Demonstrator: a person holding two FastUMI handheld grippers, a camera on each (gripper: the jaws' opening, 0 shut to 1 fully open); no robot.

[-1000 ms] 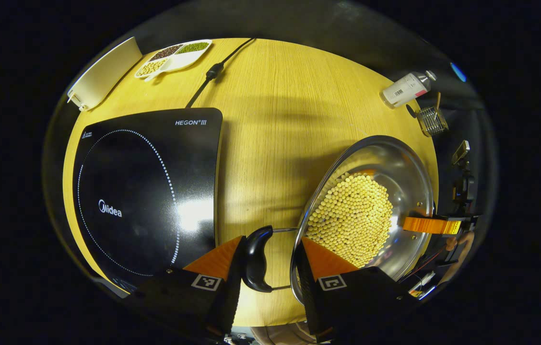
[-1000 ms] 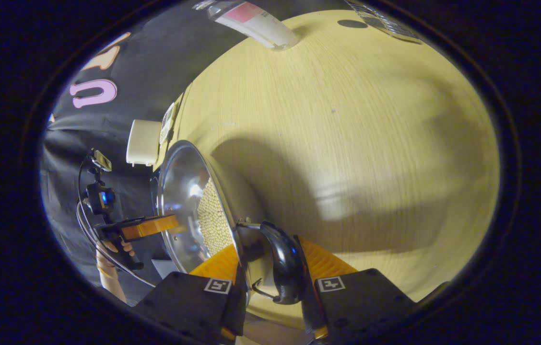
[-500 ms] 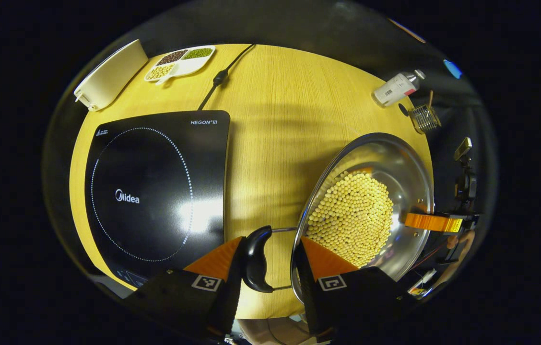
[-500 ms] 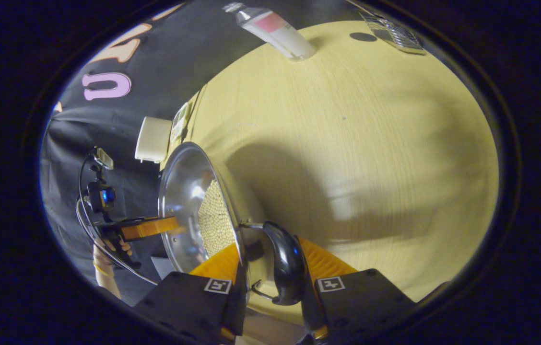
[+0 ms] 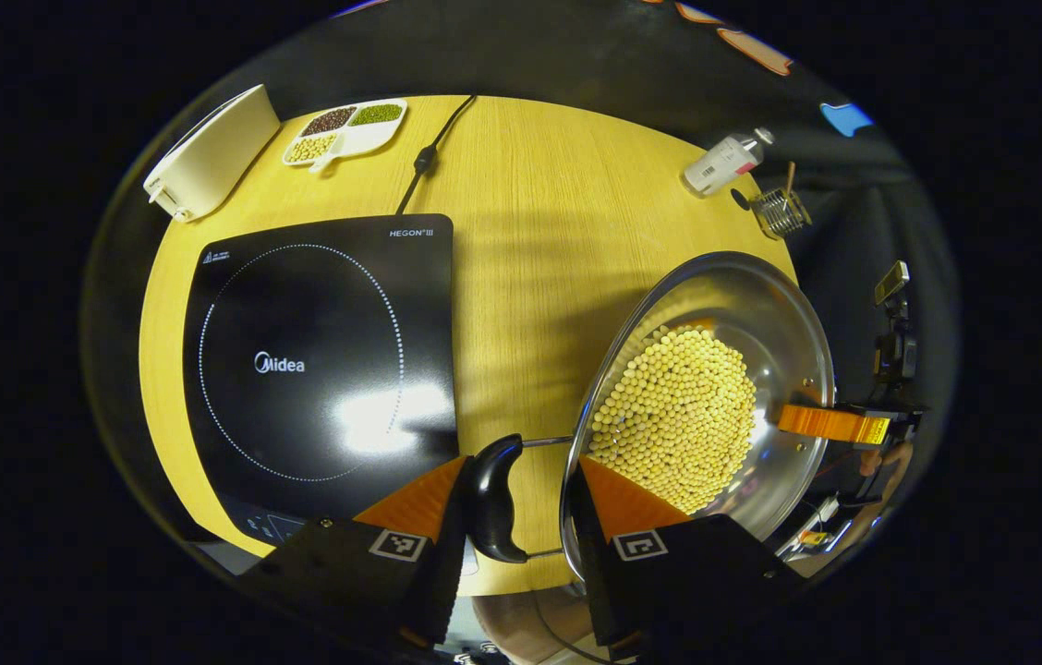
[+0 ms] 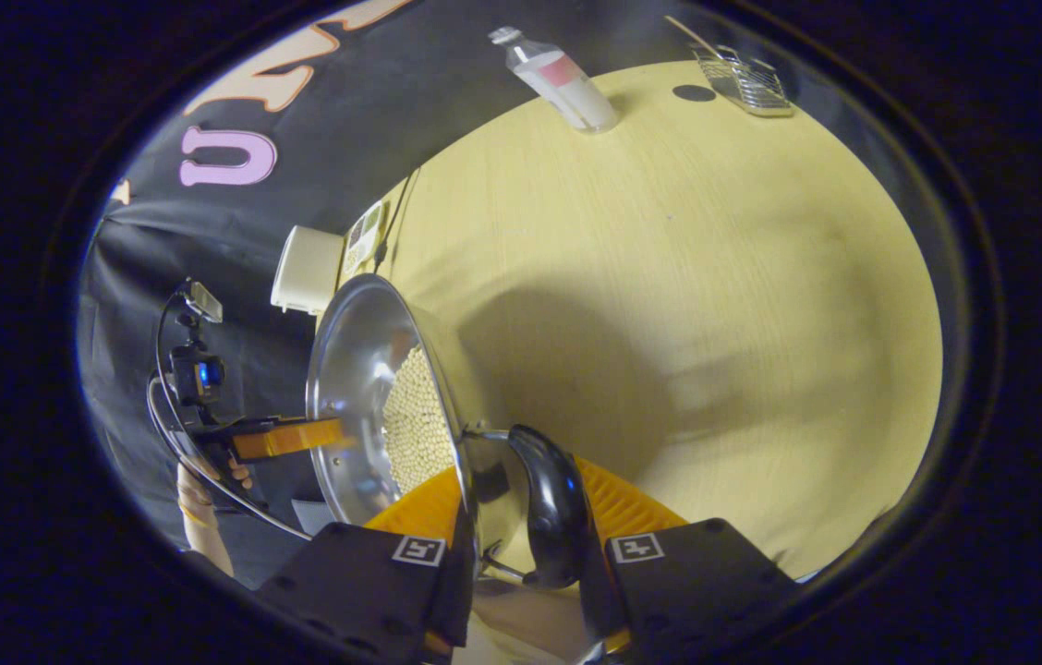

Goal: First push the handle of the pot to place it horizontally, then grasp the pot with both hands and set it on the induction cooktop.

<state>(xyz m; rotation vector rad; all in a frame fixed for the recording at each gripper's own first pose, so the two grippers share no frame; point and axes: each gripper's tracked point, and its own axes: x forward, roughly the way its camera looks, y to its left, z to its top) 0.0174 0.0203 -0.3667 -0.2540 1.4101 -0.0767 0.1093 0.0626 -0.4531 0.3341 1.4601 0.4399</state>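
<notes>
In the left gripper view, the left hand-held gripper (image 5: 514,494) is closed around one black side handle (image 5: 493,500) of the steel pot (image 5: 784,314), with one finger at the handle's outer face and the other inside the rim against the yellow beans (image 5: 678,420). In the right gripper view, the right hand-held gripper (image 6: 521,517) is clamped in the same way on the opposite black handle (image 6: 551,508), and the pot's wall is seen edge-on just left of it. The pot is held by both handles above the wooden tabletop (image 5: 530,249), to the right of the black induction cooktop (image 5: 318,360) and not over it. Beyond the cooktop, a power cord (image 5: 429,152), a divided dish of beans (image 5: 345,134) and a white container (image 5: 212,152) are seen; at the far right edge a plastic bottle (image 5: 722,162) and a small wire basket (image 5: 780,212) are found.
</notes>
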